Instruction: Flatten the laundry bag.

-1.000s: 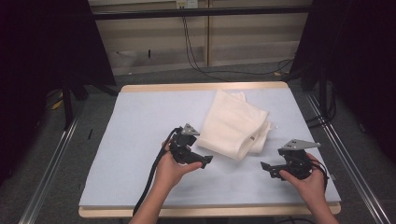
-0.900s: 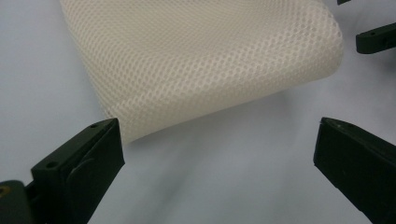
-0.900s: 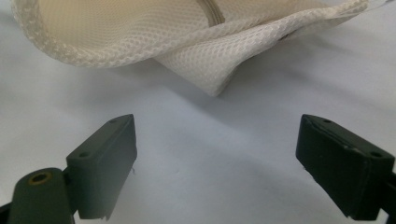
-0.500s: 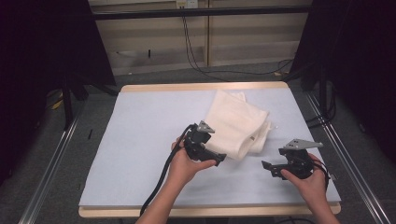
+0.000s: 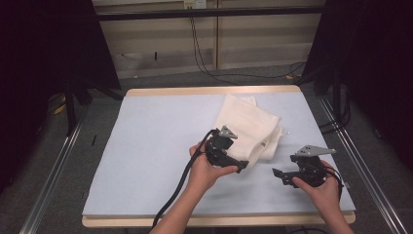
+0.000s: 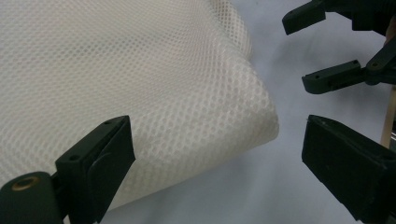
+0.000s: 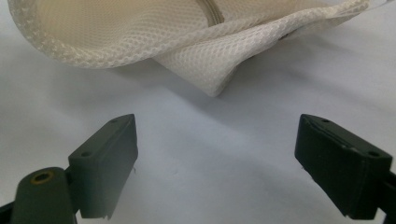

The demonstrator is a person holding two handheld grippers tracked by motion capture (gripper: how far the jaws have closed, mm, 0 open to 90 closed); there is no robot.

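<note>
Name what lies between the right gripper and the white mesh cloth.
Nothing: in the right gripper view, bare pale blue table cover separates the open right gripper from the white mesh cloth.

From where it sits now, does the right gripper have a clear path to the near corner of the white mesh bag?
Probably yes. The right gripper has its jaws wide open and aimed at the mesh bag, whose corner droops toward it. Between them lies bare pale blue table cover. The left gripper works the bag's other side.

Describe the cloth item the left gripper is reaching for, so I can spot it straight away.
On the pale blue table, look right of centre, toward the far edge. The folded white mesh bag lies there, its near corner at the left gripper. It is the only soft thing, with a honeycomb weave.
</note>
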